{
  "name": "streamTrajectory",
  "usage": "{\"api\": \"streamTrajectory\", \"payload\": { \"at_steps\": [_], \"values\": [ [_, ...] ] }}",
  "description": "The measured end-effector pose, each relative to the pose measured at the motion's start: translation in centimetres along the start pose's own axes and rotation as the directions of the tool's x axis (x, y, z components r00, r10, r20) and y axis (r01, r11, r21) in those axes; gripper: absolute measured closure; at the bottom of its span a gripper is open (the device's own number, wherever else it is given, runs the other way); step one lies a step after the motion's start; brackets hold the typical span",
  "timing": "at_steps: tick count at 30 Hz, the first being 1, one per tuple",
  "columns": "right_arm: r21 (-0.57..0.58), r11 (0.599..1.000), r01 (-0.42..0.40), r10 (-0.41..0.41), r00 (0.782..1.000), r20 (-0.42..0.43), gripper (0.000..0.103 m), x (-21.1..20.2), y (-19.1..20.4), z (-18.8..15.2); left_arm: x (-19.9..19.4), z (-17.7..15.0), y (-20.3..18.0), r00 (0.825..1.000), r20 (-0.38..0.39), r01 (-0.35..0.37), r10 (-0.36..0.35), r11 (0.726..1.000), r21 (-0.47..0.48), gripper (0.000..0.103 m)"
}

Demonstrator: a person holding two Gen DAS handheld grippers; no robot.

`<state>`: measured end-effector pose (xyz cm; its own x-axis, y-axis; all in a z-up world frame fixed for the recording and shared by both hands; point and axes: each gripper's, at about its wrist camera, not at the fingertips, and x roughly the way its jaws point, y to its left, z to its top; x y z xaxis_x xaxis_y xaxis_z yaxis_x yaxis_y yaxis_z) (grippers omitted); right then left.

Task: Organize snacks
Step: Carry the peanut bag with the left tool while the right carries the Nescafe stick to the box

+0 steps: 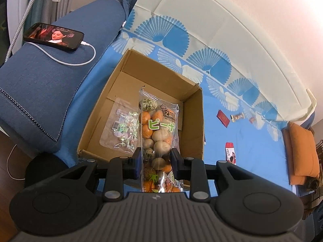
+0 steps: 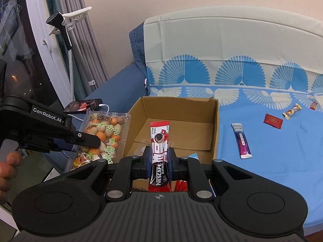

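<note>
My clear plastic bag of orange and beige coated peanuts (image 1: 158, 133) hangs upright over the open brown cardboard box (image 1: 193, 119). Inside the box lies flat a transparent pouch of small wrapped candies (image 1: 121, 129). My red Nescafé coffee stick (image 2: 159, 153) stands upright above the near edge of the box.

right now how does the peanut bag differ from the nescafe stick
The peanut bag is wide, clear and bulging with round coated nuts; the Nescafe stick is narrow, flat and opaque red. The left gripper holds the bag, the right gripper the stick. Both hang clamped over the cardboard box.
</note>
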<state>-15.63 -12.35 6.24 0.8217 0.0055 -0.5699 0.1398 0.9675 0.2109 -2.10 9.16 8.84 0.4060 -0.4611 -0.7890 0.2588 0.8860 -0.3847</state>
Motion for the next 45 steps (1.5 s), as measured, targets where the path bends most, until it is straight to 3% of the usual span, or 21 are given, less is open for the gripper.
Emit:
{"api": "streamTrajectory", "payload": {
  "at_steps": [45],
  "values": [
    [-0.007, 1.000, 0.009, -0.009, 0.999, -0.048, 0.085, 2.4, 0.1, 0.6, 2.4, 1.3, 0.4, 0.999, -0.031, -0.013, 0.013, 1.000, -0.021, 0.071]
  ]
}}
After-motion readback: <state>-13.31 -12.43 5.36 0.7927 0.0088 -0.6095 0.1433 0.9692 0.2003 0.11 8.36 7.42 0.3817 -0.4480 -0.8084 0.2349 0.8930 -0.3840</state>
